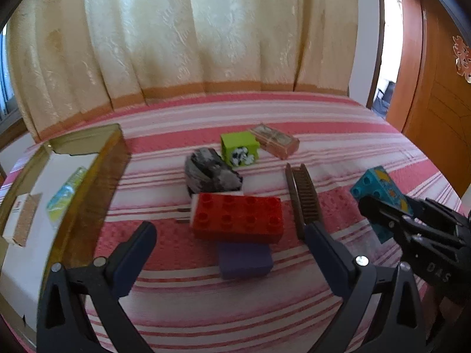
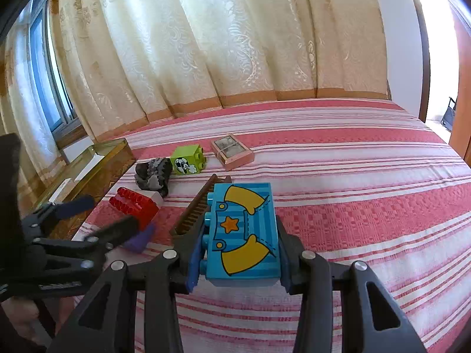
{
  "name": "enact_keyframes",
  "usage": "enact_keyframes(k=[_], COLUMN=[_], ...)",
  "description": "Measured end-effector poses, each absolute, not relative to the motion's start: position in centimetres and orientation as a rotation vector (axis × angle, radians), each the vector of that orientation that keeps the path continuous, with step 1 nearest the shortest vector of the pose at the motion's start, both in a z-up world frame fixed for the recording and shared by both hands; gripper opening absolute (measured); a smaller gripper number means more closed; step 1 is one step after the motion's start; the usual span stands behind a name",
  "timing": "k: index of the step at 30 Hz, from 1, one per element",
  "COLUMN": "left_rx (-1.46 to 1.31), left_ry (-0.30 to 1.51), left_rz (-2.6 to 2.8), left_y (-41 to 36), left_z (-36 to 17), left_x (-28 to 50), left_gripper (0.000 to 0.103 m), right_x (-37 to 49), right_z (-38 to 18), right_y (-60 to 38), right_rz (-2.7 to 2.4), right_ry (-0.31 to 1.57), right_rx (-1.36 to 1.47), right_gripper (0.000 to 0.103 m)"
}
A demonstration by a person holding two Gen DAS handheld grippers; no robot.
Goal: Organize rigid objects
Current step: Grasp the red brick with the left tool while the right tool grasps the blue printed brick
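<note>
My right gripper (image 2: 241, 225) is shut on a blue toy brick (image 2: 244, 229) printed with yellow shapes and a star, held just above the striped bedspread. In the left wrist view the same blue brick (image 1: 379, 186) hangs at the right in that gripper (image 1: 379, 210). My left gripper (image 1: 229, 226) is open, with its fingers spread wide on either side of a red studded brick (image 1: 238, 214). That brick rests partly on a purple block (image 1: 244, 259). A green brick (image 1: 240, 148), a brown comb (image 1: 303, 194) and a pink clear box (image 1: 275, 141) lie beyond it.
An amber see-through container (image 1: 88, 182) at the left holds a few small packets. A grey crumpled bundle (image 1: 209, 173) sits behind the red brick. Curtains hang along the far side of the bed (image 2: 368, 206), and a wooden door (image 1: 435, 88) stands at the right.
</note>
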State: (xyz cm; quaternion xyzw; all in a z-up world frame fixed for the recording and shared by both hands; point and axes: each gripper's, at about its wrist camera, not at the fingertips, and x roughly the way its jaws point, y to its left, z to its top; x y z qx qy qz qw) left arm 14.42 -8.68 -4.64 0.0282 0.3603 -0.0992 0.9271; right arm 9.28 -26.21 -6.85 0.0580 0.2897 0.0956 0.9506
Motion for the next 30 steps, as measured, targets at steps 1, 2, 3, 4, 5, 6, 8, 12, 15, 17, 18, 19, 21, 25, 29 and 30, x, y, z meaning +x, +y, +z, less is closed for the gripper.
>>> enact_keyframes(k=[1, 2, 3, 4, 5, 6, 8, 12, 15, 17, 18, 19, 21, 25, 29, 30], left_rx=[0.056, 0.054, 0.056, 0.061, 0.062, 0.057, 0.040, -0.001, -0.011, -0.004, 0.001, 0.008, 0.022, 0.010, -0.021, -0.028], left_ry=[0.745, 0.750, 0.752, 0.756, 0.778, 0.793, 0.806, 0.838, 0.846, 0.831, 0.821, 0.809, 0.774, 0.724, 0.708, 0.705], left_rz=[-0.208, -0.207, -0.206, -0.205, -0.203, -0.201, -0.205, -0.222, -0.238, -0.237, -0.233, -0.227, -0.215, -0.191, -0.188, -0.190], left_y=[-8.7, -8.8, -8.8, -8.9, -9.0, -9.0, -8.7, -8.2, -8.1, -8.2, -8.2, -8.2, -8.2, -7.3, -6.1, -5.9], left_z=[-4.7, -4.8, -4.8, -4.9, -5.2, -5.4, -5.5, -5.9, -6.0, -5.9, -5.7, -5.6, -5.1, -4.4, -4.2, -4.1], left_x=[14.6, 14.8, 14.9, 15.1, 15.5, 15.8, 16.2, 16.7, 16.7, 16.4, 16.2, 16.0, 15.4, 14.2, 12.9, 12.6], left_gripper=[0.103, 0.103, 0.103, 0.103, 0.103, 0.102, 0.099, 0.065, 0.065, 0.064, 0.064, 0.064, 0.064, 0.064, 0.064, 0.064], right_x=[9.3, 9.2, 9.2, 9.4, 9.4, 9.4, 9.4, 9.4, 9.4, 9.4, 9.3, 9.3, 9.1, 8.5, 8.4, 8.4], right_z=[-6.8, -6.8, -6.8, -6.8, -6.8, -6.8, -6.9, -6.9, -6.9, -6.8, -6.8, -6.8, -6.6, -6.4, -6.2, -6.2], right_y=[-26.3, -26.3, -26.2, -26.3, -26.3, -26.3, -26.2, -26.2, -26.2, -26.2, -26.2, -26.2, -26.3, -26.4, -26.4, -26.4], right_rz=[0.196, 0.196, 0.198, 0.199, 0.199, 0.200, 0.203, 0.204, 0.203, 0.201, 0.200, 0.200, 0.201, 0.202, 0.201, 0.202], right_ry=[0.588, 0.587, 0.586, 0.586, 0.587, 0.588, 0.591, 0.588, 0.586, 0.585, 0.582, 0.578, 0.565, 0.533, 0.523, 0.522], right_rx=[0.118, 0.117, 0.116, 0.115, 0.115, 0.115, 0.114, 0.113, 0.114, 0.114, 0.116, 0.117, 0.119, 0.123, 0.127, 0.127], right_gripper=[0.044, 0.044, 0.044, 0.044, 0.044, 0.044, 0.044, 0.044, 0.045, 0.045, 0.045, 0.044, 0.044, 0.044, 0.044, 0.044])
